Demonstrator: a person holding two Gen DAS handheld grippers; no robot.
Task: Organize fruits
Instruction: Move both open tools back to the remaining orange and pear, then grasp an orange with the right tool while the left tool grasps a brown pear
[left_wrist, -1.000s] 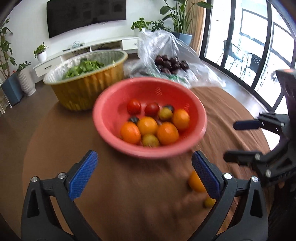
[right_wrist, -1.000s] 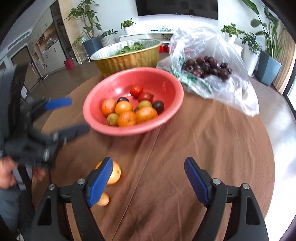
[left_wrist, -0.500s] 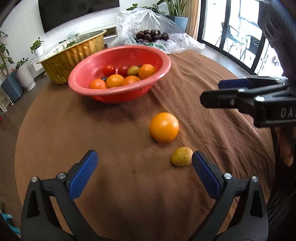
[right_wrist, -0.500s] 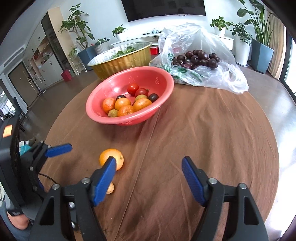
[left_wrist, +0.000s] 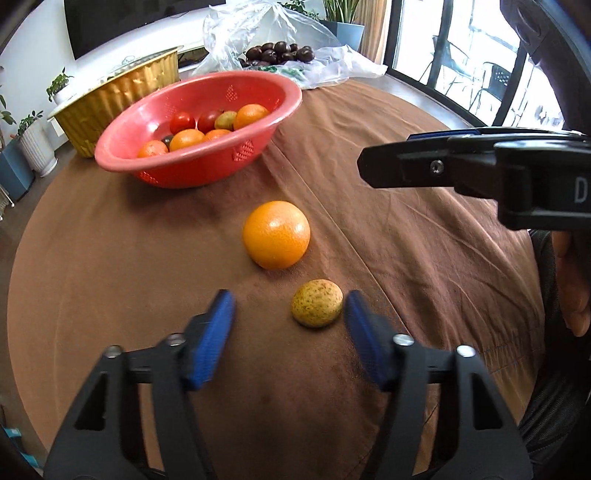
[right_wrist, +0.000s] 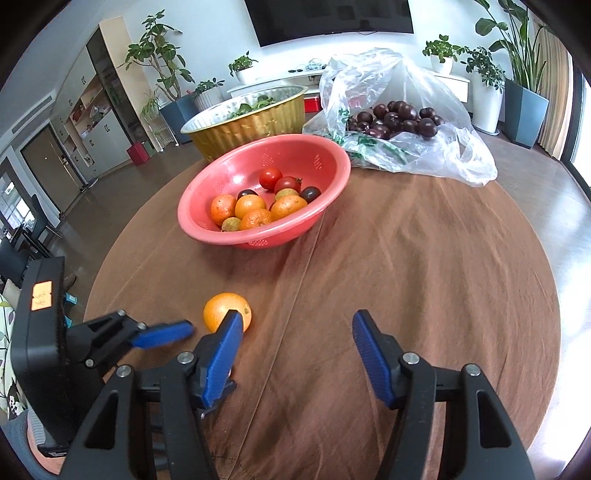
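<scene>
A round counter (right_wrist: 424, 258) draped in a creased brown cloth (left_wrist: 424, 240) fills a bright living room, with a dark television (right_wrist: 328, 16) on the white wall, a low white cabinet (right_wrist: 295, 79) beneath it, potted plants (right_wrist: 517, 55) along the wall and tall glass doors (left_wrist: 461, 55) at one side. At the far edge of the counter a gold foil bowl (right_wrist: 251, 118) of greens stands just behind a red colander (right_wrist: 266, 188) that holds small oranges, tomatoes and a couple of dark plums. Beside them a clear plastic bag (right_wrist: 406, 122) lies open around a heap of dark plums (right_wrist: 399, 118). On the near cloth, well apart from the colander, a large orange (left_wrist: 276, 234) sits loose, and a small speckled yellow fruit (left_wrist: 317, 302) lies just in front of it. Your left tongs (left_wrist: 288, 317) are closing around that small fruit: it lies between the blue pads, hard by the right-hand pad, with a clear gap on the other side, so it is not yet gripped. Your right tongs (right_wrist: 295, 350) hover over bare cloth to the right of the orange, closing on nothing. From the right wrist camera, the near blue pad hides the small fruit and part of the orange.
</scene>
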